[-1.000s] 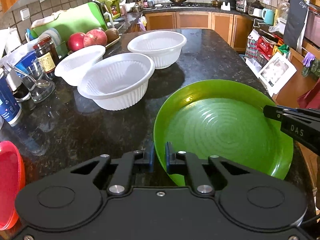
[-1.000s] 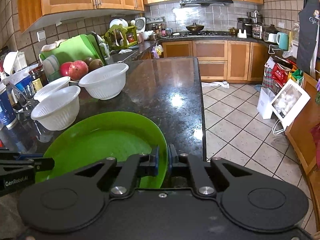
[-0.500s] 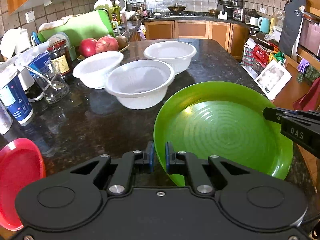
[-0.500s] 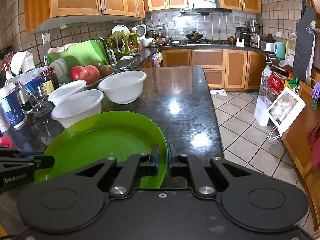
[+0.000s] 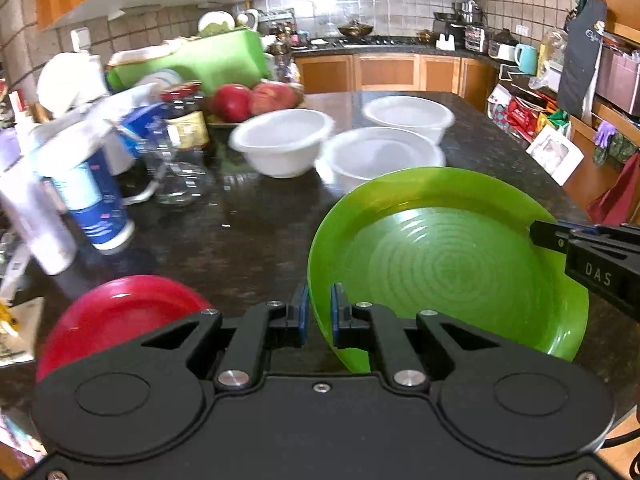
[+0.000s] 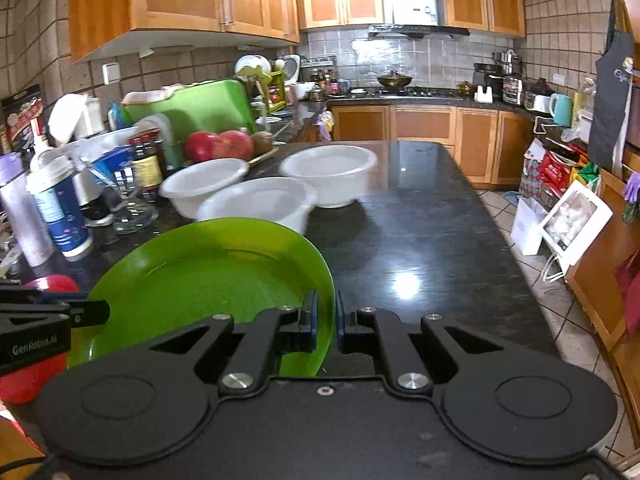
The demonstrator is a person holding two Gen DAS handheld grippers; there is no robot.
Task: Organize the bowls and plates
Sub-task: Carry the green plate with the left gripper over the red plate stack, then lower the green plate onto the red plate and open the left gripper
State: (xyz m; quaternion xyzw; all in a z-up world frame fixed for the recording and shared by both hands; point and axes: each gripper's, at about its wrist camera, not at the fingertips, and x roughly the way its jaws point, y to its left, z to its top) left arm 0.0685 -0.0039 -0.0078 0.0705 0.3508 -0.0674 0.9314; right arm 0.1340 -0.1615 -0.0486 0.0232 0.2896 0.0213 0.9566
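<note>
The left gripper (image 5: 318, 314) is clamped on the near left rim of the green plate (image 5: 448, 268), its blue-padded fingers pinching the edge, while the right gripper (image 6: 327, 320) is clamped on the plate's opposite rim; each gripper shows at the side of the other's view. The plate is tilted, carried between the two tools above the near end of the counter (image 6: 420, 240), a dark speckled stone top that shines with ceiling light. Just beside the plate on its left lies a red plate (image 5: 116, 320) at the counter's near left corner. Beyond the green plate stand three white bowls (image 6: 256, 202) grouped close together toward the counter's middle; the nearest is partly hidden by the plate's far rim in the right wrist view. Along the counter's left edge a crowd of things stands: a white and blue bottle (image 6: 60, 208), a dark jar with a red lid (image 6: 146, 158), a clear glass (image 5: 176, 178), and farther back red pomegranates (image 6: 218, 146) on a tray in front of a green cutting board (image 6: 192, 106). The right half of the counter carries nothing but reflections. The room is a kitchen with wooden cabinets above and below, a tiled wall, a stove with a pan (image 6: 394, 79) under a range hood at the far end, a teal mug (image 6: 560, 108) on the right side shelf, a dark apron (image 6: 610, 100) hanging at the right, and a tiled floor.
</note>
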